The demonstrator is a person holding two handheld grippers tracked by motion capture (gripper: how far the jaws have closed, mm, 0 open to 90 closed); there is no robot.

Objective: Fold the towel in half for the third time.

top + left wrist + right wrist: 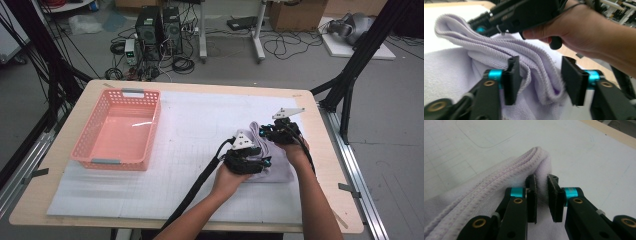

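A pale lilac ribbed cloth (pixel 278 169) lies folded on the white mat at the right of the table. My right gripper (pixel 264 132) is at its far end, and in the right gripper view its pads are shut (pixel 541 192) on a raised fold of the cloth (pixel 486 187). My left gripper (pixel 266 162) is at the near-left edge of the cloth. In the left gripper view its jaws (pixel 540 77) stand apart with a hanging fold of cloth (pixel 486 47) between them; the right pad is off the fabric. The other gripper (pixel 524 15) and the hand holding it are just beyond.
An empty pink plastic basket (pixel 120 130) stands on the left of the table. A white gridded mat (pixel 200 120) covers most of the wooden tabletop (pixel 330 200). Computer cases and cables sit on the floor beyond the far edge.
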